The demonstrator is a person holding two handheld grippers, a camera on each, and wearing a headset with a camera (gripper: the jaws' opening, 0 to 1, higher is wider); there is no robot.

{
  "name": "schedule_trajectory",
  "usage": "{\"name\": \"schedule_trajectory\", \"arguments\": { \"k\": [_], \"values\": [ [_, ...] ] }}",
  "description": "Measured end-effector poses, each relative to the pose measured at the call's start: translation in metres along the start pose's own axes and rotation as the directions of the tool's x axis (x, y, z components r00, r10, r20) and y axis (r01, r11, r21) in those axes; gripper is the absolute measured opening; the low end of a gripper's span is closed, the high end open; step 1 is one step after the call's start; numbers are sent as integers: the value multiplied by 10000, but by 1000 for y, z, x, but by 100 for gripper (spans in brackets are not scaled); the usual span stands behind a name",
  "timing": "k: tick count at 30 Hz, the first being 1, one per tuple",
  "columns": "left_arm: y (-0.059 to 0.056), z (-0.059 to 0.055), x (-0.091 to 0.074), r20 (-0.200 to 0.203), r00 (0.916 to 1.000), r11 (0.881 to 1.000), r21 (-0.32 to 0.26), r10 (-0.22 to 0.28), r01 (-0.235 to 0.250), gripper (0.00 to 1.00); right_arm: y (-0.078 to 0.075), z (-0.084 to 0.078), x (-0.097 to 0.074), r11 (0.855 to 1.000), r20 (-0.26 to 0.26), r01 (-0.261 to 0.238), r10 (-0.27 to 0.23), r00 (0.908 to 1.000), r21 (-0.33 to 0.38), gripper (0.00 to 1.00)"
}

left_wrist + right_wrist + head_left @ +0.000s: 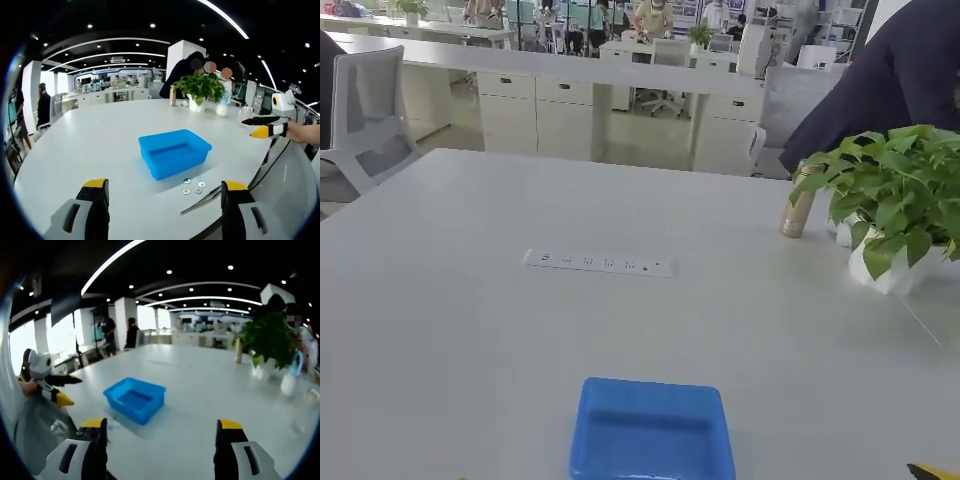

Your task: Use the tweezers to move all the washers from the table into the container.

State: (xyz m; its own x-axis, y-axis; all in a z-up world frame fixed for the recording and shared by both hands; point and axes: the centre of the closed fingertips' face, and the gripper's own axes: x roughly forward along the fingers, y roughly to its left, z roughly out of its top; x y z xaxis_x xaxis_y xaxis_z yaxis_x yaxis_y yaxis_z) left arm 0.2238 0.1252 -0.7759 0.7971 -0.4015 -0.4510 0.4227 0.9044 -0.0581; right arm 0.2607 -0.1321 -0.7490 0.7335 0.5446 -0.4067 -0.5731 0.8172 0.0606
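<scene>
the head view is evenly bright but soft and slightly blurred, and the pale grey table point(440, 330) looks washed out and almost shadowless. the 2 gripper views are dimmer: round ceiling spotlights point(152, 25) and long curved light strips point(222, 17) glare against a black ceiling. fisheye distortion bends the table edge. the square blue plastic container point(173, 151) casts a faint shadow. the right gripper view is hazier.
</scene>
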Motion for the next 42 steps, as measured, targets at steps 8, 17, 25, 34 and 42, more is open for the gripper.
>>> {"name": "schedule_trajectory", "arguments": {
  "k": [8, 17, 25, 34, 42],
  "values": [
    [-3, 5, 0, 216, 9997, 9999, -42, -90, 91, 93, -2, 2, -1, 9998, 76, 53, -55, 10000, 215, 85],
    [-15, -1, -3, -431, 9926, 9936, -93, -1131, 1128, 86, -3, 3, -3, 9998, -26, 168, -168, 9999, 69, 84],
    [-14, -1, -6, -758, 9769, 9781, -757, -1996, 1940, 71, 15, 14, -4, 9996, -96, 213, -215, 9997, -192, 76],
    [-21, 3, -2, -1244, 9417, 9469, 378, -3127, 3194, 56, 43, 20, 13, 9980, -250, -338, 325, 9992, -527, 68],
    [-30, -2, 9, -2018, 8973, 9055, 858, -3926, 4155, 46, 59, 9, 22, 9933, -542, -1048, 1021, 9933, -480, 51]
  ]
}}
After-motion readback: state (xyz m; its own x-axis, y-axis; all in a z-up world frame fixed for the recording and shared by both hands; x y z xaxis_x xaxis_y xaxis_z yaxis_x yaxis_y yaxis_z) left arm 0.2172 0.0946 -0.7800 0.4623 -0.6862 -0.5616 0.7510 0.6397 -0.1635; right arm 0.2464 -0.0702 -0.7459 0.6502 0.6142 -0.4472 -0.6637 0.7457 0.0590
